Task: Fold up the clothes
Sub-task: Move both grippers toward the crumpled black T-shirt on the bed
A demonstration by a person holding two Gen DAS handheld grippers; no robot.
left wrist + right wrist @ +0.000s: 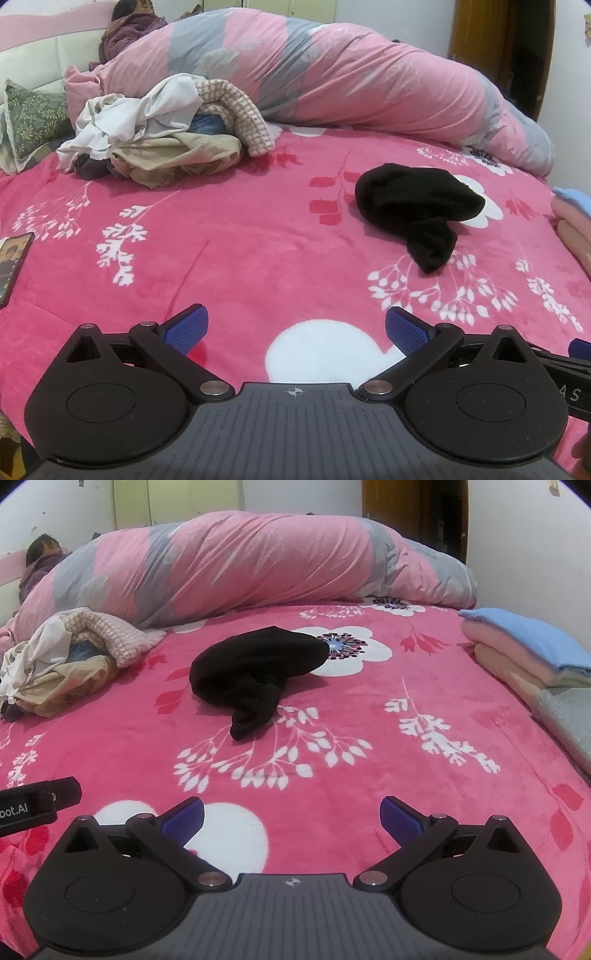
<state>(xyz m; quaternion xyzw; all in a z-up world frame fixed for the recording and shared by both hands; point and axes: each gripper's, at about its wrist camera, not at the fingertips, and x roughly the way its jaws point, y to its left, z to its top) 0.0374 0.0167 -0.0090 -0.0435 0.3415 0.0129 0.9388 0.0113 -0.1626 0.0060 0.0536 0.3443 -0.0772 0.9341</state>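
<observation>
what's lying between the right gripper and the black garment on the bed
Nothing but bare pink floral blanket. In the right wrist view, no object lies between the open right gripper and the black garment.

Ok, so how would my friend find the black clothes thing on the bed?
Start at the big pink flowery blanket covering the bed. Near its middle, alone, lies a crumpled black garment, partly over a white flower. It is the only black piece, apart from the messy pale pile and the folded stack.

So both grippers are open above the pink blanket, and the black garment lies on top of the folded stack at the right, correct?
Not quite. The black garment lies by itself on the pink blanket, apart from the folded stack, as the right wrist view shows. Both the left gripper and right gripper are open.
</observation>
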